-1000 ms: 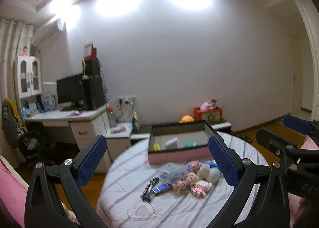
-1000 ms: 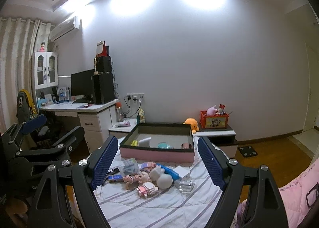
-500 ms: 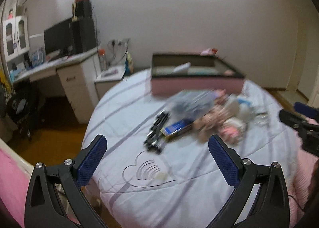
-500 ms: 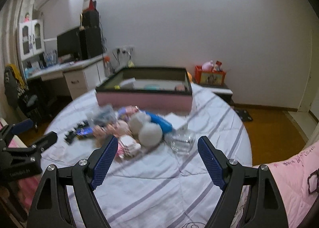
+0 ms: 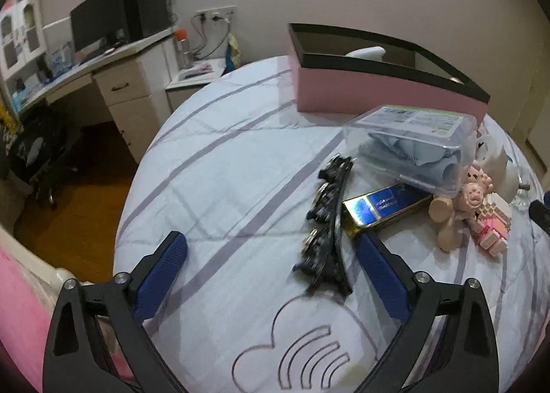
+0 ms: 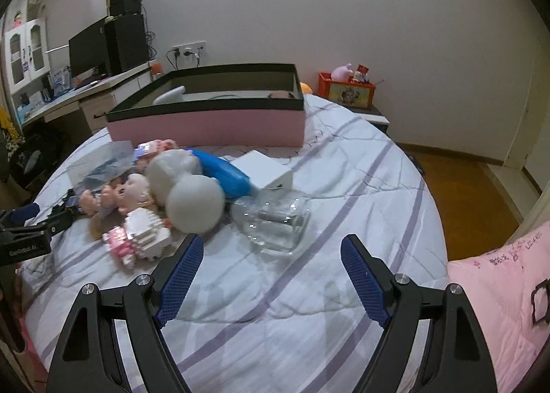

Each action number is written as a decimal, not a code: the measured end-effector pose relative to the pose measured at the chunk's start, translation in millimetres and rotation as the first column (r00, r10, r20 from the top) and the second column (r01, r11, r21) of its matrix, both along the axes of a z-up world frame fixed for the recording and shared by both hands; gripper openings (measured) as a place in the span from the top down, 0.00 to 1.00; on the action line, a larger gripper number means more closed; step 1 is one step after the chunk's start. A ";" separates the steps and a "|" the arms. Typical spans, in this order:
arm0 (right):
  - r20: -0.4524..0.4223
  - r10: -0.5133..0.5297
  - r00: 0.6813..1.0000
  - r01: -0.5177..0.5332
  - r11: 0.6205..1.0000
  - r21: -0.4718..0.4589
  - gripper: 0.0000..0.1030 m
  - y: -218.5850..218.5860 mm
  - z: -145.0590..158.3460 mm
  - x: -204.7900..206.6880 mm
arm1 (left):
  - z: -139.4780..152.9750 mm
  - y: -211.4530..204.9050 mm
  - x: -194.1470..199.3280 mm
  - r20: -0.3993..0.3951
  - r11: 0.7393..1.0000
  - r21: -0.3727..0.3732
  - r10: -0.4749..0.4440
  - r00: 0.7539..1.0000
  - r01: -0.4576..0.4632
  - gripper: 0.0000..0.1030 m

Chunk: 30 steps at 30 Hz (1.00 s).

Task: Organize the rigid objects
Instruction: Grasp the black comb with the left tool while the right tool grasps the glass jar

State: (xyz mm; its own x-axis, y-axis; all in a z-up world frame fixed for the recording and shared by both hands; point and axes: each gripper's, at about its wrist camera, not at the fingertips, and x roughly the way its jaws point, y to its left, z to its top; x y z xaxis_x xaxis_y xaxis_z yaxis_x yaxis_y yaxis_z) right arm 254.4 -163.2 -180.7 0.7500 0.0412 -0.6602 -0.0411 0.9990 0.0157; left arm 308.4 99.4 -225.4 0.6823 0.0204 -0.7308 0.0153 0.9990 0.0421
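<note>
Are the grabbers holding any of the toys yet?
No, nothing is held. The left gripper and the right gripper both have open, empty jaws above the bed.

Right gripper [image 6: 271, 254] fingers spread empty, near clear glass piece [image 6: 275, 221].

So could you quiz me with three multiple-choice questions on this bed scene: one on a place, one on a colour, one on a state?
1. Where is the pink box?
A. on the far side of the bed, behind the pile of toys
B. on the floor
C. on the desk

2. What colour are the gripper pads?
A. red
B. blue
C. green

3. The right gripper is:
A. shut on a toy
B. open and empty
C. out of view

Answers: 1 A, it sits on the quilt beyond the clutter. 2 B, both pads show blue. 3 B, its jaws stand wide with only quilt between them.
</note>
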 end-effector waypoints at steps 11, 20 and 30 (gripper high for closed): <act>-0.047 -0.025 0.999 0.024 1.000 -0.016 0.19 -15.2 -9.9 15.1 | 5.8 -33.6 4.1 0.018 0.989 0.062 -0.138 0.990 0.137 0.78; -0.098 0.036 0.995 -0.039 0.999 -0.035 0.19 -8.4 -13.4 47.0 | 13.1 -26.9 -18.6 0.046 0.997 -0.008 -0.074 0.996 0.074 0.79; -0.098 0.073 0.992 -0.071 0.997 0.026 0.47 -8.1 -16.4 42.0 | 18.6 -39.6 -35.0 0.063 0.996 0.010 -0.094 0.994 0.093 0.82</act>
